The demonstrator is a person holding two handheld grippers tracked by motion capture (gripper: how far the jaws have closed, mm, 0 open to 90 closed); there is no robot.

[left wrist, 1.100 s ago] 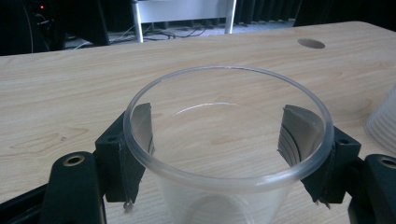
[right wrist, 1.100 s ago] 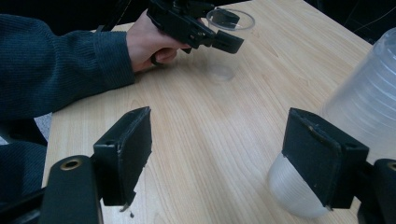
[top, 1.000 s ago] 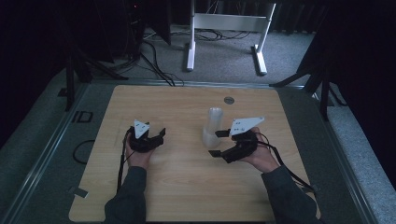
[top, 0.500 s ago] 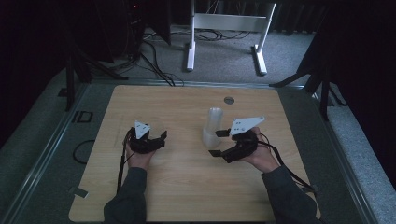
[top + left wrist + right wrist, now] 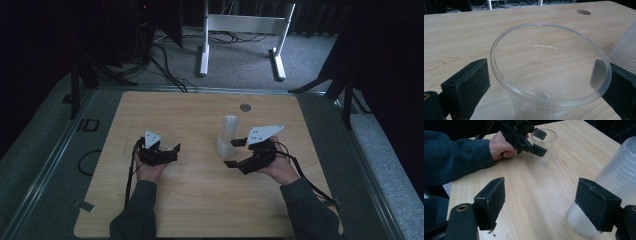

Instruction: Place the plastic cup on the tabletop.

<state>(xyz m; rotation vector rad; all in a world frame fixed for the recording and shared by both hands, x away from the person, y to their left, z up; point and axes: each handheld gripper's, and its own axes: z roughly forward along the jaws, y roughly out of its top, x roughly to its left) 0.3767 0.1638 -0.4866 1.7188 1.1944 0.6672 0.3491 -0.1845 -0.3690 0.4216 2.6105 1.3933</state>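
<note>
Nothing has shifted since a second ago.
Left tongs straddle clear cup, apart; right tongs gape beside cup stack.

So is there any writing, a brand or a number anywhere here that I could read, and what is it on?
"ID": dark letters on the grey mat left of the wooden table, as best I can read them in the high view.
Nothing else is readable: the clear cup, the stack of cups and both grippers carry no visible lettering.
</note>
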